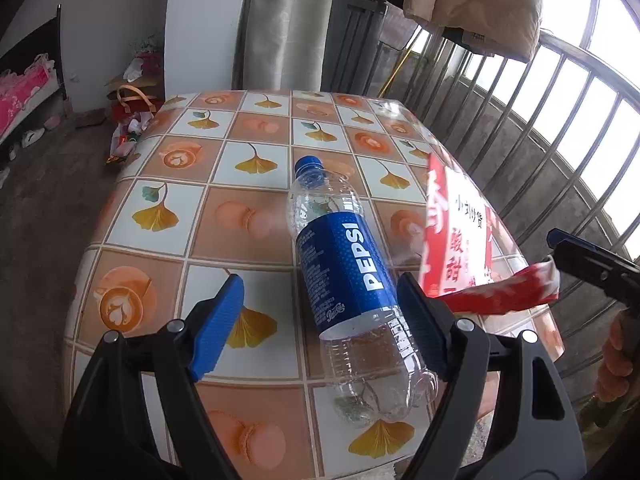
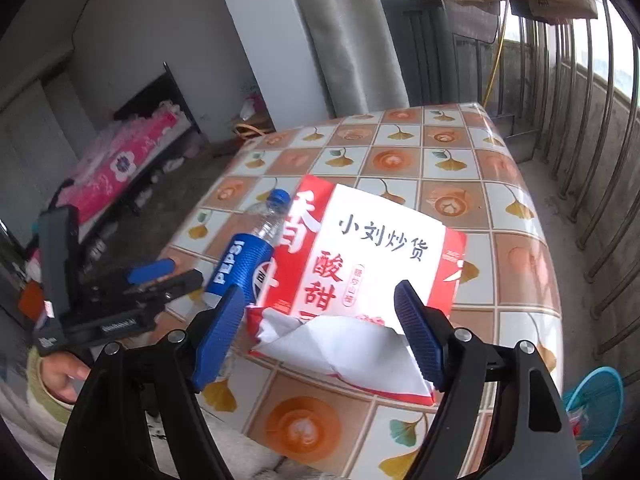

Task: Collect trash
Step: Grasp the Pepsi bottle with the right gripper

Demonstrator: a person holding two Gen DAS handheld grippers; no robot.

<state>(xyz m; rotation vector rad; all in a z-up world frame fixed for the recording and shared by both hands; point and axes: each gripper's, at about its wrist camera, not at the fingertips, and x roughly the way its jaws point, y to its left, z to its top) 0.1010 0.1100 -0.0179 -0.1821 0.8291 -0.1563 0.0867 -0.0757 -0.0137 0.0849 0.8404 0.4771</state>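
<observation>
Both pairs of jaws stand wide and grip nothing. Left gripper (image 1: 320, 328) hovers over the empty plastic bottle (image 1: 344, 264), which lies on its side on the table (image 1: 168, 200), its right pad close against the label, whether touching is unclear. Right gripper (image 2: 320, 336) straddles the torn near end of the red-and-white snack bag (image 2: 360, 264), flat beside the bottle. Farther right, a blue basket (image 2: 596, 404) sits on the floor.

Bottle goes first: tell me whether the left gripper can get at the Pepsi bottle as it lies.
Probably yes. The left gripper hangs open right over the Pepsi bottle, which lies flat on the table; one pad already sits beside its label. Nothing covers it; the red snack bag lies beside it.
</observation>
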